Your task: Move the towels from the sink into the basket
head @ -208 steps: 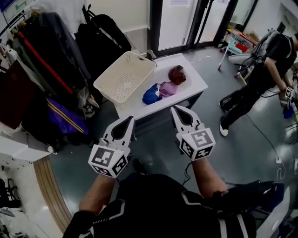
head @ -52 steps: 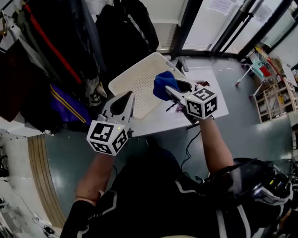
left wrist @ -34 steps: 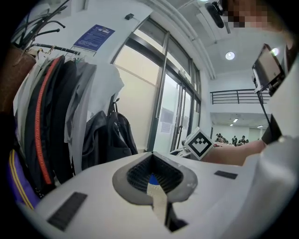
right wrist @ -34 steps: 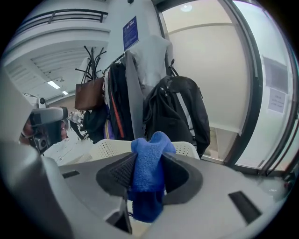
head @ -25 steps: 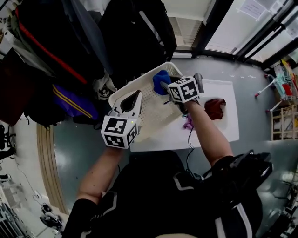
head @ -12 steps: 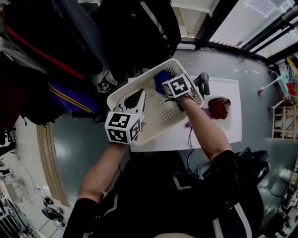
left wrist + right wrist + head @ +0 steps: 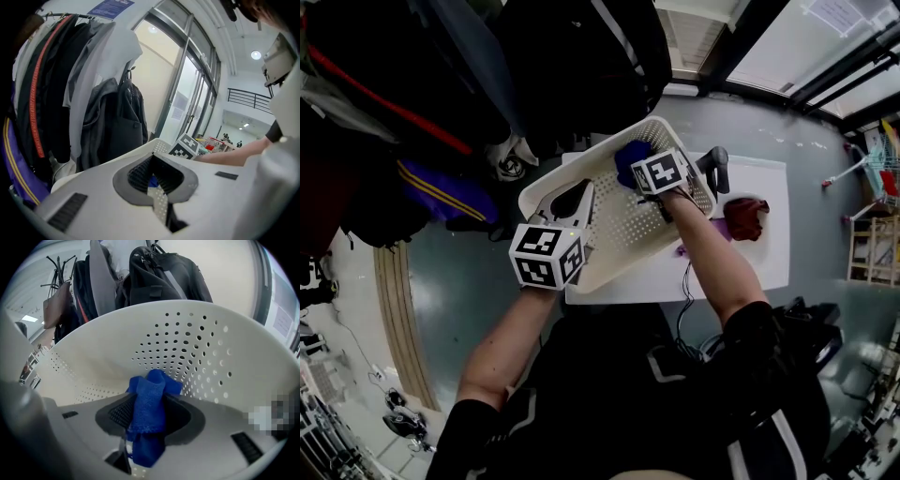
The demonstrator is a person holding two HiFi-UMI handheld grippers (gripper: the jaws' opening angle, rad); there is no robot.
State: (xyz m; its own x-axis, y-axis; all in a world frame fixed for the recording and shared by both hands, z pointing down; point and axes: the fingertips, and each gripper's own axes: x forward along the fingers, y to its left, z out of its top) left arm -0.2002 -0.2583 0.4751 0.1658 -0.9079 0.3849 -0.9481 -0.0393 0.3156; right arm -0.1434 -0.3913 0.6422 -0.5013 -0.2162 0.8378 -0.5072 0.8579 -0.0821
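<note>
– In the basket [image 7: 623,230], up at its far end: that's where the blue towel [image 7: 147,418] is rn, pinched in the right gripper [image 7: 150,399]. Anything readable around?

– Only print I can spot is the black-and-white square markers on the marker cube [image 7: 661,172], plus a blue sign [image 7: 110,7] at the top of the left gripper view. Lettering's too small to read.

– Which way's the towel lying?

– It's bunched into a strip, long axis running along the jaws. One end pokes out past the tips toward the basket's perforated wall, the other hangs back under the gripper. The jaws have just been easing open a touch, but the pads are on the cloth both sides.

– And the other one?

– The left gripper [image 7: 577,191] sits over the basket's near side, jaws together, nothing in them. Outside the basket a dark red towel [image 7: 745,216] lies on the white sink [image 7: 769,272], and a bit of purple towel [image 7: 680,251] peeks out just beside the right forearm. Coats [image 7: 544,66] hang behind.
</note>
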